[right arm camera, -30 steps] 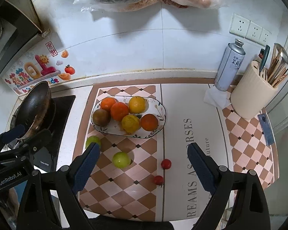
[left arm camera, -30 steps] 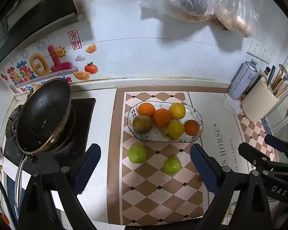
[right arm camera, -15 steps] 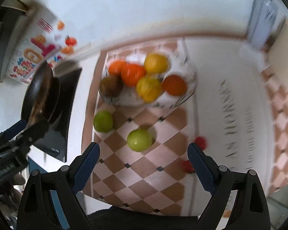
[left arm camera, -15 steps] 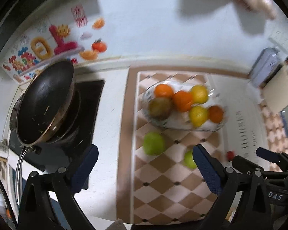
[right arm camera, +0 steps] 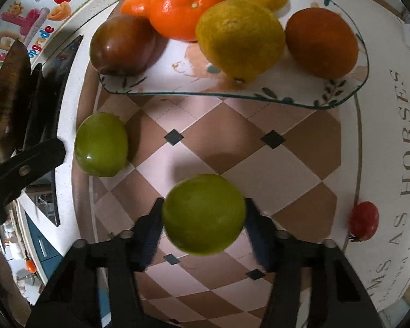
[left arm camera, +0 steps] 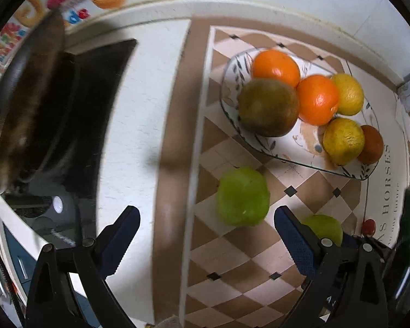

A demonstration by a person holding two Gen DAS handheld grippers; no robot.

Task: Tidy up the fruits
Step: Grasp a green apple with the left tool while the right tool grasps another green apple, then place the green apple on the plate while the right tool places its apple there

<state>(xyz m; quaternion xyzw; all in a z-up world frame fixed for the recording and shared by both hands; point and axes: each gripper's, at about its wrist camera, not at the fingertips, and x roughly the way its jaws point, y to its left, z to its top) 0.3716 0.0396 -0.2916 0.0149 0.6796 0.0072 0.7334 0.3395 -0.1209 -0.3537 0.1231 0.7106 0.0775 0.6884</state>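
Right claw [right arm camera: 203,218] grips green fruit [right arm camera: 203,214] — mat [right arm camera: 407,142] reads "HORSES".

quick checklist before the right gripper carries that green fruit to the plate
1. Grasp: right gripper has its fingers against both sides of the green fruit - ok.
2. Fruit lifted off the mat: cannot tell.
3. Landing spot: the plate shows bare surface along its near edge, in front of the yellow citrus - ok.
4. Path: checkered mat between fruit and plate has nothing on it - ok.
5. Left gripper is open and holds nothing, with the second green fruit just ahead of it - ok.
6. Small red tomato sits off to the right, out of the path - ok.
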